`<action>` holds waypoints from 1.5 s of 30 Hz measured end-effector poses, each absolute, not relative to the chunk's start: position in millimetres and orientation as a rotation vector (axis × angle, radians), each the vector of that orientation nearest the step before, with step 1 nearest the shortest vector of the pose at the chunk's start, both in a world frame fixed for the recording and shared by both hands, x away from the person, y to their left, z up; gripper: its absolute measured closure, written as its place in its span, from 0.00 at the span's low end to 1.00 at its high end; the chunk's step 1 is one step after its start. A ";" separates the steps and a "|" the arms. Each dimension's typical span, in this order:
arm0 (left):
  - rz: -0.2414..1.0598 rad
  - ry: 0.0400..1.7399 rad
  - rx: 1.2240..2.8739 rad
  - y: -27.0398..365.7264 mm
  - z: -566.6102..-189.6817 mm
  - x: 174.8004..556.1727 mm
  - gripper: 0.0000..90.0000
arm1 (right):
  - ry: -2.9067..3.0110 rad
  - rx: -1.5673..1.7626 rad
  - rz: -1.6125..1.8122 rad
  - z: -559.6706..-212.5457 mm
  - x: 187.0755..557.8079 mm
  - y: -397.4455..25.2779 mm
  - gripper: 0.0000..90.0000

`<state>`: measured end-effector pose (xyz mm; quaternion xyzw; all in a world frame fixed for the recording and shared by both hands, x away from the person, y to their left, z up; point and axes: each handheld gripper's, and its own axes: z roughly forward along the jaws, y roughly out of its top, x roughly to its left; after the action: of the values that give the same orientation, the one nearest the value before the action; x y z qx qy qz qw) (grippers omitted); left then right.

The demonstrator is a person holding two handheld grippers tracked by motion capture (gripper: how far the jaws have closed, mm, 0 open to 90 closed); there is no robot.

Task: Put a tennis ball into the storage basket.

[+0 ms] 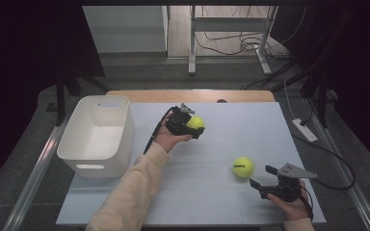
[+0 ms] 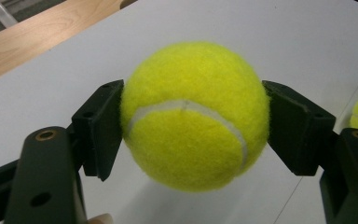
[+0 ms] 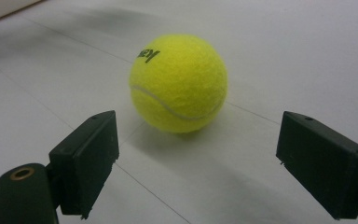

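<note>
A person sits at a bench (image 1: pixel 270 120) covered with a smooth, matte, pale grey-white sheet, with a strip of light wood showing along its far edge. Each hand holds a black two-fingered gripper. The left gripper (image 1: pixel 196 126), held by a hand in a cream sleeve (image 1: pixel 135 187), is near the middle of the bench; its flat, blocky black fingers (image 2: pixel 103 126) are clamped on either side of a round, fuzzy, yellow-green tennis ball (image 2: pixel 193 116), which has a curved white seam across its felt. In the left gripper view this held ball appears raised off the sheet, with a soft shadow beneath it. To the left of this gripper stands a white bin (image 1: pixel 98 134), a smooth rectangular tub with rounded corners and a cut-out handle slot in its near wall. A second tennis ball (image 1: pixel 243 166), equally fuzzy and bright yellow-green, rests on the sheet toward the near right, with dark printed lettering on its upper side and a pale curved seam lower down. The right gripper (image 1: pixel 263 177) is just beside it, toward the near right corner, with a grey three-cornered plate on top. Its fingers (image 3: pixel 86 161) are spread wide apart, square-edged and matte black, pointing at the second ball, which lies just beyond their tips and is not touched by them.
</note>
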<state>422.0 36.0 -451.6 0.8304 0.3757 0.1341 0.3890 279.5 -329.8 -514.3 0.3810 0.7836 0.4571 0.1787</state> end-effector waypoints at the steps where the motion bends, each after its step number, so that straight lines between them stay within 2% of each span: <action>1: 0.342 0.955 2.110 36.4 -451.5 421.6 0.30 | 2.216 1.077 1.292 -514.3 279.4 -329.8 0.14; 45: 0.426 0.961 1.981 77.4 -429.7 394.3 0.30 | 2.209 1.072 1.298 -513.4 278.3 -329.3 0.14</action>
<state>394.3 77.4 -429.7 0.7957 0.3858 0.1711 0.4345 278.3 -329.3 -513.4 0.3796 0.7822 0.4596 0.1812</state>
